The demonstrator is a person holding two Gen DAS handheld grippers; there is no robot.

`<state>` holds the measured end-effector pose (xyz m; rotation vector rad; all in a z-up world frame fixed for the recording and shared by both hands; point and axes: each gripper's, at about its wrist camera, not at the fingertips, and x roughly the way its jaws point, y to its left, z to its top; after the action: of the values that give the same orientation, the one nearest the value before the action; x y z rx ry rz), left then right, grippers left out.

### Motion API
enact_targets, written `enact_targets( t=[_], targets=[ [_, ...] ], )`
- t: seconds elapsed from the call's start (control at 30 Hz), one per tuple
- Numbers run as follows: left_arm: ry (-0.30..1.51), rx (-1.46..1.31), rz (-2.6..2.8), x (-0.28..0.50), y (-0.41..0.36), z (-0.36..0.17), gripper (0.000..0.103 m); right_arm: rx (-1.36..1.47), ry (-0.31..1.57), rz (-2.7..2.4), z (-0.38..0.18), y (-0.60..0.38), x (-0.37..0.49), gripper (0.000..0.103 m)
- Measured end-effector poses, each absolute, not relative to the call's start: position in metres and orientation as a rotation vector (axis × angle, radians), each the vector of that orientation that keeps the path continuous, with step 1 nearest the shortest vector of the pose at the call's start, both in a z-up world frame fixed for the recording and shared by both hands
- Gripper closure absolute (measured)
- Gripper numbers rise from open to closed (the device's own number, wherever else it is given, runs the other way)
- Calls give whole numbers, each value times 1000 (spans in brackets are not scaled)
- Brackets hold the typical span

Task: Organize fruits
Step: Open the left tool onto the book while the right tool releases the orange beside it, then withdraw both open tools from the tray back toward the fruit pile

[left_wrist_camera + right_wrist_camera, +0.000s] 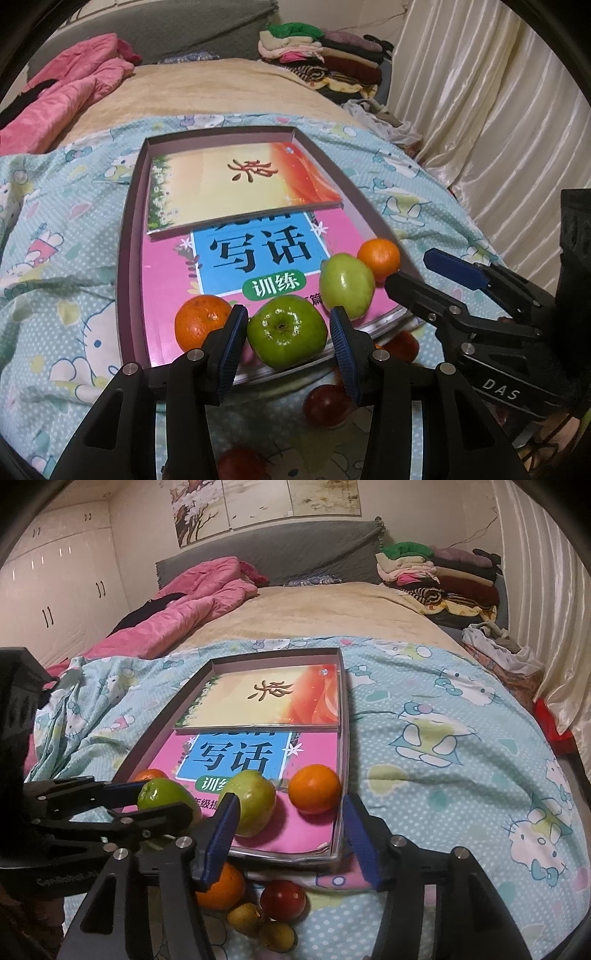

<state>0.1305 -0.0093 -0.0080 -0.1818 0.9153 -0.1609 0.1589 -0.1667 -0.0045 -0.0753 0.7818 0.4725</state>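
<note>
A shallow box (129, 229) lies on the bed with two books in it. On the pink book (173, 295) sit two oranges (199, 321) (378, 258) and a pale green apple (347, 288). My left gripper (288, 328) holds a green apple (286, 332) between its blue pads over the box's near edge. In the right wrist view this apple (162, 794) sits in the left gripper's jaws. My right gripper (291, 830) is open and empty, just in front of the box (343, 738), near the pale apple (251, 801) and an orange (314, 788).
Loose fruit lies on the Hello Kitty sheet before the box: a red apple (282, 901), an orange (221, 890), two small yellow-green fruits (245, 917). A pink quilt (177, 613) lies far left, folded clothes (436, 576) far right, curtains (480, 110) right.
</note>
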Motion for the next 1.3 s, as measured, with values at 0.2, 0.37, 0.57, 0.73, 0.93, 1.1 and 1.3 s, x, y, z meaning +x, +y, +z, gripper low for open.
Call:
enact_targets(
  t=[0.2,0.37,0.57,0.73,0.93,1.1,1.3],
  targets=[
    [905,-187,-159,129,-8,-4,55,-65,769,464,-2,-169,159,40],
    [889,-186,-153,128,-7,1,53,-60,761,468,-1,-169,158,40],
    [871,-201,-145,124,-5,7,48,-60,752,471,1,-169,157,37],
    [847,-209,-131,120,-1,15,42,-44,726,465,6,-174,155,30],
    [819,-235,-108,113,10,25,41,-11,693,453,15,-182,153,27],
    [788,-260,-78,105,22,32,28,19,677,445,20,-190,153,25],
    [774,-284,-64,100,32,36,28,53,664,435,25,-198,152,23]
  ],
)
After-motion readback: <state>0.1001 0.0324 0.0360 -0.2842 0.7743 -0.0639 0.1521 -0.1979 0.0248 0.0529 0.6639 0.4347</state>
